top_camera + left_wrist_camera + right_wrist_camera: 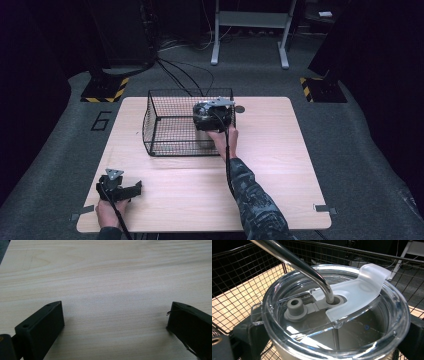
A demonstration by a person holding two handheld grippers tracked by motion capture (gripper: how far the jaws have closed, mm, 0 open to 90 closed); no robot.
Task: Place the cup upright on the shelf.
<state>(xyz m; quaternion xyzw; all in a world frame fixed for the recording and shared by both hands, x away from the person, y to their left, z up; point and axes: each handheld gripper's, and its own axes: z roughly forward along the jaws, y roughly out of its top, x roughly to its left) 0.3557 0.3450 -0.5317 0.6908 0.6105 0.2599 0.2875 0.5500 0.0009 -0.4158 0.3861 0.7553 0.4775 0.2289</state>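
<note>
The right gripper (212,116) is inside the wire basket (155,120), at its right end, with its jaws closed on either side of a tumbler (337,340) that has a clear lid (387,322) and a bent metal straw (294,260). The step in hand looks like setting the tumbler down in the basket; the next move would call for lowering it until it stands on the basket floor, then spreading the jaws and lifting clear of the mesh wall. The left gripper (120,190) rests well in front of the basket, near the table (280,170) edge, its jaws wide apart and holding nothing. The tumbler's body and base are cut off below the lid, so I cannot tell whether it already touches the basket floor.
</note>
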